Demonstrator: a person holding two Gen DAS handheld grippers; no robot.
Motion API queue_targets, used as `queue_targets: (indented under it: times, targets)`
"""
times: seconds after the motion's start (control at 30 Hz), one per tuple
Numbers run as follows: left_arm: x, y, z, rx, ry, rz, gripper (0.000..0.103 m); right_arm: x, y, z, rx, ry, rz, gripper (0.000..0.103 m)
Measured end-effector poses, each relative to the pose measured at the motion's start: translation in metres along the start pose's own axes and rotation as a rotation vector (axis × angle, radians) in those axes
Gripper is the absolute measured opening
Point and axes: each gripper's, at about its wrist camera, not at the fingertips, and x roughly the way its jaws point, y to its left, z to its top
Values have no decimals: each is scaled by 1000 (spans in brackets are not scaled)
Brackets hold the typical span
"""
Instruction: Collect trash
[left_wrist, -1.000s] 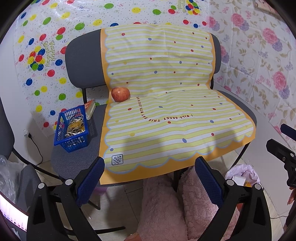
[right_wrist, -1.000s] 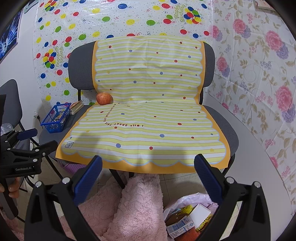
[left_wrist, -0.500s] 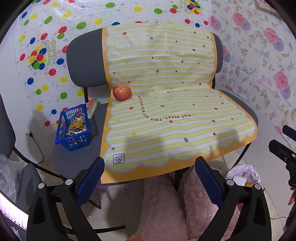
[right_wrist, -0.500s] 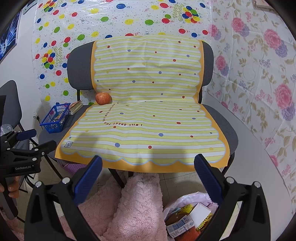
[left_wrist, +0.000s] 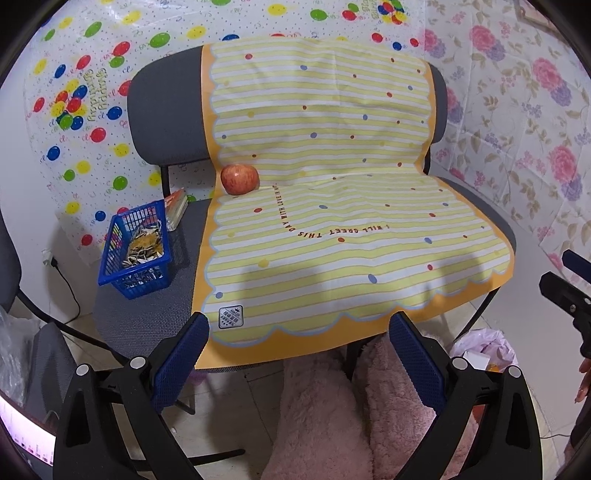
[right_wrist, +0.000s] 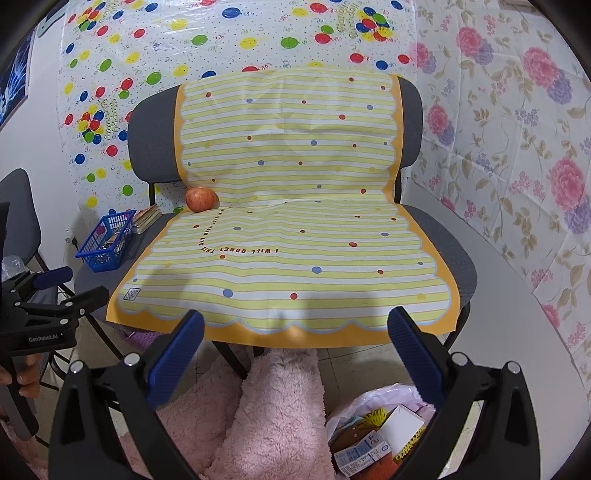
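trash bag (right_wrist: 373, 435) on the floor under the front right corner of the seat, pale pink plastic, mouth open, cartons and a white card showing inside; same bag at the lower right in the left wrist view (left_wrist: 484, 350). just left of it, pink fluffy fabric (right_wrist: 273, 406) below the seat's front edge. above, grey double chair (right_wrist: 443, 251) draped in a striped yellow mat (right_wrist: 295, 240), scalloped orange border overhanging the front edge; bare grey seat exposed down the left and right sides. apple (left_wrist: 239, 178) at the mat's back left corner, against the fold where seat meets backrest. blue basket (left_wrist: 136, 247) on the bare left strip of seat, near its outer edge, holding crumpled gold and white wrappers; a stack of flat packets (left_wrist: 176, 208) just behind it. most of the mat's surface open, nothing on it but the apple. left gripper (left_wrist: 299, 350) low before the seat's front edge, jaws wide apart, holding nothing. right gripper (right_wrist: 295, 343) likewise before the front edge, jaws wide apart, nothing between them. balloon-print sheet (right_wrist: 184, 48) on the wall behind, floral sheet (right_wrist: 517, 147) along the right wall, close beside the chair.
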Motion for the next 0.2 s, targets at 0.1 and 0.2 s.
queue_targets:
  times: [0.1, 0.2]
  targets:
    - [25, 8, 10, -17, 36, 13, 97, 20, -10, 8, 6, 20, -3, 97]
    - [63, 21, 29, -32, 49, 25, 97, 54, -32, 22, 17, 33, -11, 97]
